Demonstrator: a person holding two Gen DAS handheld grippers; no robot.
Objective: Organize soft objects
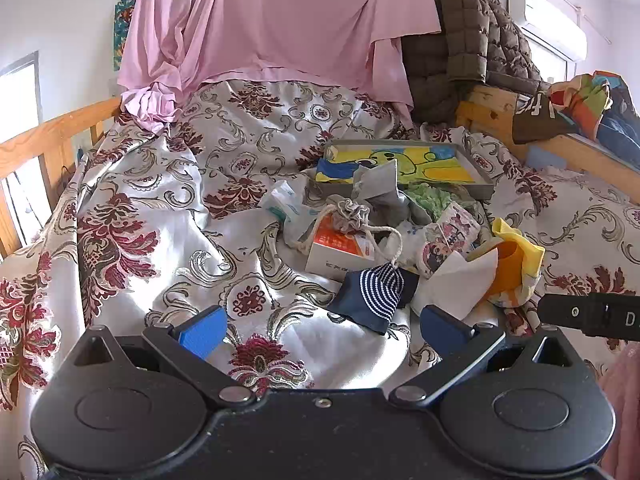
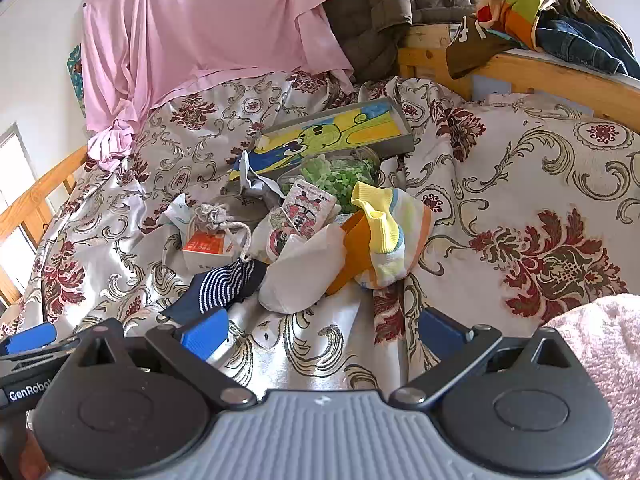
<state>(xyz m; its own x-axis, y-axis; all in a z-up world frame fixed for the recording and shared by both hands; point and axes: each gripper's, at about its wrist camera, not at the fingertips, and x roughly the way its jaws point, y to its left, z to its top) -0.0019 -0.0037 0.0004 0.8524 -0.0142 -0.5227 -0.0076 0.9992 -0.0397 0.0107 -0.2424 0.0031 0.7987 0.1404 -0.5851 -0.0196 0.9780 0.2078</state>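
Observation:
A heap of small things lies on the floral bedspread (image 1: 168, 216). In it are a navy striped sock (image 1: 376, 292) (image 2: 218, 286), a white sock (image 1: 456, 284) (image 2: 304, 272), a yellow and orange sock (image 1: 516, 264) (image 2: 384, 236), a grey drawstring pouch (image 1: 352, 212) (image 2: 212, 216) on an orange and white box (image 1: 340, 248) (image 2: 208, 250), and a cartoon-print packet (image 1: 448, 236) (image 2: 300, 216). My left gripper (image 1: 320, 330) stands open just short of the striped sock. My right gripper (image 2: 322, 330) is open too, just short of the white sock. Neither holds anything.
A grey tray with a yellow cartoon picture (image 1: 408, 164) (image 2: 332, 132) lies behind the heap, with a green crumpled thing (image 2: 340, 176) beside it. A pink sheet (image 1: 260, 28) and a brown quilted jacket (image 1: 468, 48) hang at the back. Wooden bed rails (image 1: 44, 140) (image 2: 532, 68) run along both sides.

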